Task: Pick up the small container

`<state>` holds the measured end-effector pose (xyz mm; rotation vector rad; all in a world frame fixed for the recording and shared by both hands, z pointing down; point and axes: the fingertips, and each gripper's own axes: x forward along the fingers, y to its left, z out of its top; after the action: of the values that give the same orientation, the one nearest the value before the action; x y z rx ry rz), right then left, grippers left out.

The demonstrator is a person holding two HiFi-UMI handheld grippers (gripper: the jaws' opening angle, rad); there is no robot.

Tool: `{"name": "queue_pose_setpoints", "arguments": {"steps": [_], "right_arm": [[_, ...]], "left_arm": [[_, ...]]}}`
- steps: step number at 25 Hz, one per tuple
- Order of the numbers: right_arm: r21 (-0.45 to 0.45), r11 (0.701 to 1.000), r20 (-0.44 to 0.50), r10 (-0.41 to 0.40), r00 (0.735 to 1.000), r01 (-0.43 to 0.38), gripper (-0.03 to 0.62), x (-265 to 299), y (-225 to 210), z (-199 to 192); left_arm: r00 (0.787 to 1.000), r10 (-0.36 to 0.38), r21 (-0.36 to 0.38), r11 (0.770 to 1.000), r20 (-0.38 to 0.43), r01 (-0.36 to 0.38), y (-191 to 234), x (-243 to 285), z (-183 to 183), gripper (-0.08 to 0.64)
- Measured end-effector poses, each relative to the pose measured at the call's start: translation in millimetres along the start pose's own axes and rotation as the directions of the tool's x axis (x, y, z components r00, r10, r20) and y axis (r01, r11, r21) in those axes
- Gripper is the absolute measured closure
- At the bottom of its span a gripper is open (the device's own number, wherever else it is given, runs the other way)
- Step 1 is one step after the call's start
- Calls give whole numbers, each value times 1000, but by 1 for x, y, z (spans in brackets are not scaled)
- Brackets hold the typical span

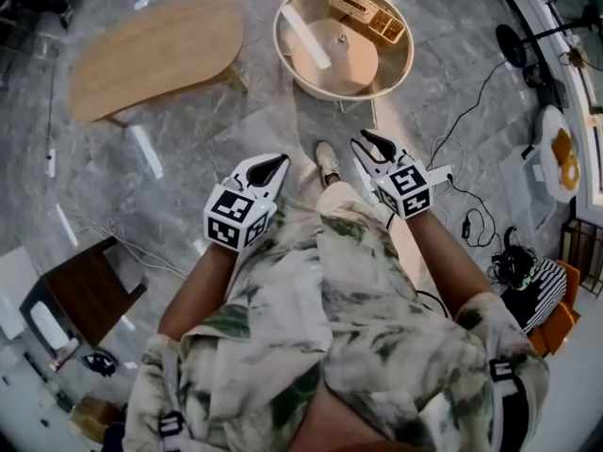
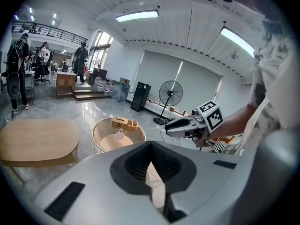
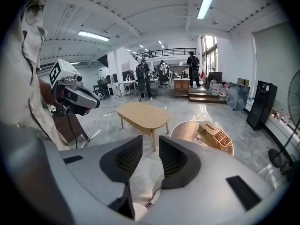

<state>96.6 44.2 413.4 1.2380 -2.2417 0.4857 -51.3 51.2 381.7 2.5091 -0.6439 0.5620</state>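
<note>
The small pale-wood compartmented container [image 1: 368, 15] is sitting at one o'clock inside the round, rimmed beige tray table [image 1: 316, 3], well apart from both grippers. The left gripper [image 1: 280, 162] is being carried with its jaws together, and the right gripper [image 1: 362, 143] with its jaws parted on nothing. Both are being held close to the body, seemingly because the approach is not yet finished.
</note>
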Motion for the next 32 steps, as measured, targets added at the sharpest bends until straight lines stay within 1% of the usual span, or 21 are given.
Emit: {"name": "queue_pose_setpoints", "arguments": {"steps": [5,10,16,25,32], "right_arm": [[-20,999,-49,42,998,-43,460,36,-76,-5],[-30,995,-97,96,991,-99,460,75,-137,-22],[-48,991,-143,118,983,-126,460,135,-203,-42],[-58,990,-192,115,975,-129,459,226,-283,-75],[-56,990,-231,112,966,-128,439,286,-322,-99]], "left_arm": [[999,40,-44,998,-27,-41,19,56,30,538],[994,66,-64,995,-81,-72,25,103,42,538],[988,87,-112,989,-124,-101,41,154,51,538],[979,97,-168,978,-177,-127,66,220,58,538],[976,107,-210,967,-191,-147,80,250,60,538]]}}
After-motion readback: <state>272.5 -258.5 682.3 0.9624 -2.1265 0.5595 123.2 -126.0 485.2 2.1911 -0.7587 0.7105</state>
